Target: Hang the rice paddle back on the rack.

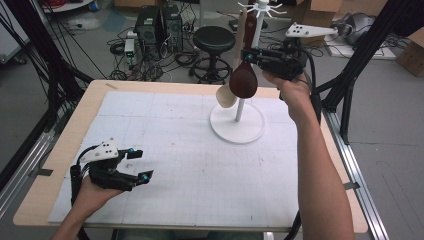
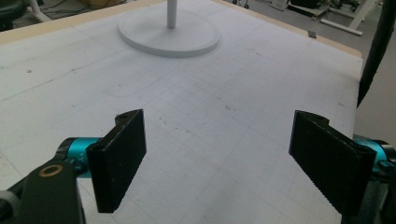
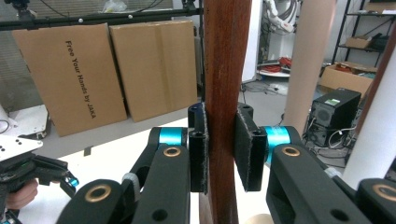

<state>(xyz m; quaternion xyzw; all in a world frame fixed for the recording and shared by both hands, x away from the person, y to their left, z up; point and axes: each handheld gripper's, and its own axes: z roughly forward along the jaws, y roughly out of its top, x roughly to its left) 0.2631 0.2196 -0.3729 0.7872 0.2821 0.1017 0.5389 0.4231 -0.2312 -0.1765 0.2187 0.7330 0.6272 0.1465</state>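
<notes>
While the left gripper (image 1: 139, 164) rested on the table (image 1: 200, 165), jaws spread and empty, the right gripper (image 1: 250, 56) pinched the dark wooden spoon (image 1: 243, 80) beside the white stand (image 1: 237, 122).

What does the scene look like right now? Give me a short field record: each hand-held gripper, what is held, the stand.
right hand-held gripper: shut on dark wooden spoon, handle upright between the pads, raised beside the stand's pole
left hand-held gripper: open, nothing between the jaws, low over the white mat
white stand: upright on the mat, round base, hooks at top
light wooden spoon: hanging against the stand, bowl down
</notes>
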